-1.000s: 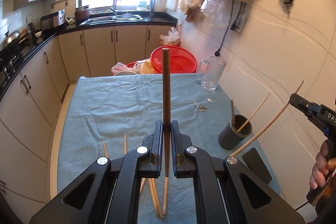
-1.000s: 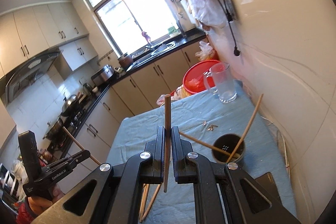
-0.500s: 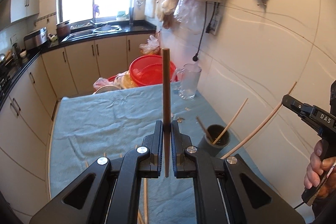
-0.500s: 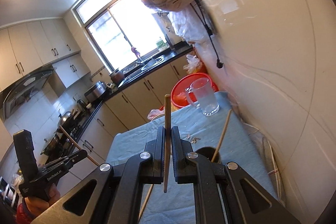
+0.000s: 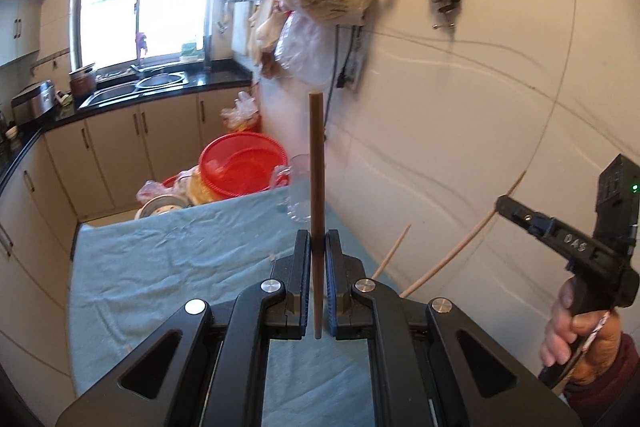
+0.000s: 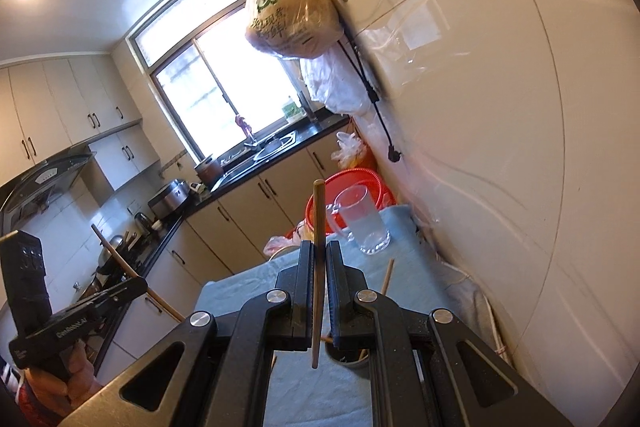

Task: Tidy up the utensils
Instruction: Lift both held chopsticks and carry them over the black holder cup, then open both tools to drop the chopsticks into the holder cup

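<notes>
While the left gripper [image 5: 318,247] pinches a dark chopstick [image 5: 316,187] upright between its pressed jaws, its view alone shows the right hand [image 5: 576,319] off to the right. The right gripper [image 6: 318,251], clamped on a pale chopstick [image 6: 318,259], alone shows the cup [image 6: 348,355] just below its fingers. A blue cloth [image 5: 180,267] lies beneath both, a glass mug [image 6: 362,221] ahead by the tiled wall [image 6: 500,147].

Table [image 5: 132,307] – blue cloth [image 5: 192,259], glass mug [image 6: 366,223]
</notes>
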The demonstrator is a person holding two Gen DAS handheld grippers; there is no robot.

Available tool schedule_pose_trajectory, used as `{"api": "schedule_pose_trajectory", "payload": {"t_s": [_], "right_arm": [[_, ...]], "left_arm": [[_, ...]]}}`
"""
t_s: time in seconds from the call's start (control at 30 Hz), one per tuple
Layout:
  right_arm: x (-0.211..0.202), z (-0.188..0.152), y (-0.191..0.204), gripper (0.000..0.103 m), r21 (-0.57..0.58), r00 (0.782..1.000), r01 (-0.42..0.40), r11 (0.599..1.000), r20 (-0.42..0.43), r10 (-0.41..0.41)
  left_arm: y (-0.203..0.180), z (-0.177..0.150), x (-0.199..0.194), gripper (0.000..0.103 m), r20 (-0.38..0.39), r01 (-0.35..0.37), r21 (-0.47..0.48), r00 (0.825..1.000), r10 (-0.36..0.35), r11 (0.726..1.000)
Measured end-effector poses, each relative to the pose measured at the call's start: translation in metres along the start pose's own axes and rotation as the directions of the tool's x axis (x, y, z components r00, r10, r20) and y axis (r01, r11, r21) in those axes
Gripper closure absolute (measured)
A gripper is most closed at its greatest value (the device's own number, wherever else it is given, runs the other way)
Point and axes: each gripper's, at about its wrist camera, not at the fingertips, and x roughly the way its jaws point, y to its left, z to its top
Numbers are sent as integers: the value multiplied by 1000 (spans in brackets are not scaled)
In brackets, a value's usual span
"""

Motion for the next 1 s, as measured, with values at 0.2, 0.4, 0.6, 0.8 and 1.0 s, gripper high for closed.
{"api": "schedule_pose_trajectory", "payload": {"t_s": [0.2,0.4,0.6,0.8,1.0], "right_arm": [[10,8,-7,97,-9,1000,13,1000,2,-13],[30,5,-20,97,-19,999,45,999,-25,-46],[57,1,-30,97,-35,995,64,997,-68,-66],[81,-6,-34,97,-53,990,68,996,-122,-74],[104,-22,-40,97,-52,979,74,996,-184,-83]], "left_arm": [[-20,12,26,96,-20,26,2,999,-26,1000],[-29,12,61,96,-47,35,-10,998,-35,999],[-27,6,101,96,-104,20,-32,994,-23,999],[-25,-8,127,96,-157,8,-33,987,-13,999],[-22,-21,151,96,-203,-14,-34,979,6,999]]}}
